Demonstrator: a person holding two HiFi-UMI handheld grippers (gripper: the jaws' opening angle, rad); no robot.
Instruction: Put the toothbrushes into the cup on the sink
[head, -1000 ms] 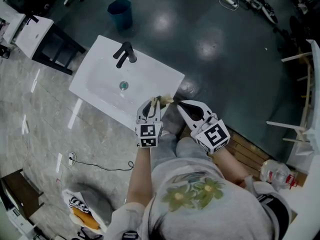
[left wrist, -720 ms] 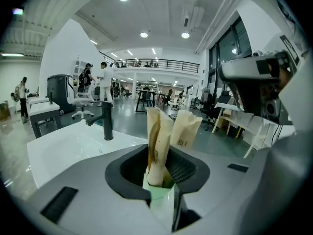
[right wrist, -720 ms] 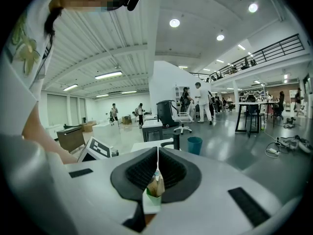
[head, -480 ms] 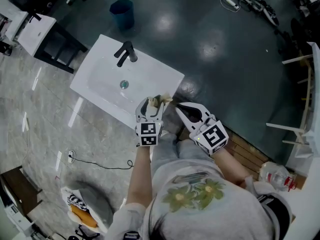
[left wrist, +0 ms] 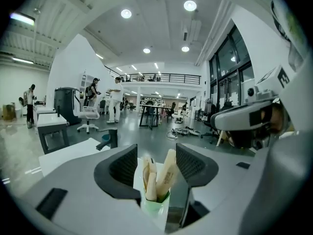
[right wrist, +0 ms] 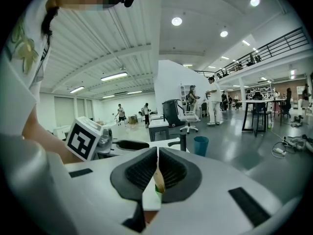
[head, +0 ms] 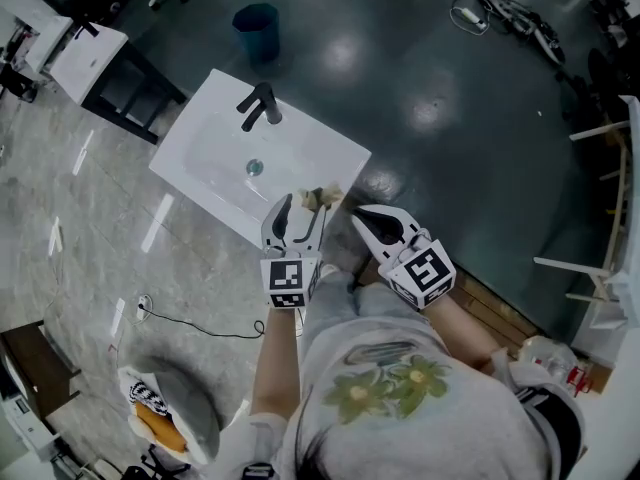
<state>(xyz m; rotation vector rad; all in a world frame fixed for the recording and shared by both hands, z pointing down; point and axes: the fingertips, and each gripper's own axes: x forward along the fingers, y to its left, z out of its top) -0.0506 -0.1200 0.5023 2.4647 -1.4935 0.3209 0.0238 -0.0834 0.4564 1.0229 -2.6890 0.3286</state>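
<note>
A pale green cup [head: 318, 200] stands on the near right corner of the white sink [head: 215, 163], with paper-wrapped toothbrushes [head: 322, 196] upright in it. My left gripper [head: 300, 216] sits just short of the cup, and its jaws are opening. In the left gripper view the toothbrushes [left wrist: 166, 173] and the cup [left wrist: 155, 204] show between the spread jaws of the left gripper [left wrist: 156, 168], untouched by the pads. My right gripper [head: 360, 218] hovers to the right of the cup, shut with nothing in it. The right gripper view shows the cup [right wrist: 157, 184] just beyond the right gripper [right wrist: 157, 166].
A black faucet [head: 258, 105] rises at the sink's far edge, and a drain [head: 254, 167] sits in the basin. A blue bin [head: 257, 23] stands on the dark floor beyond. A wooden pallet [head: 500, 293] lies at the right. A cable [head: 200, 330] trails over the tiled floor at the left.
My left gripper's jaws have spread wide apart, and it has drawn back a little toward the person. The toothbrushes stay in the cup. The right gripper has barely moved.
</note>
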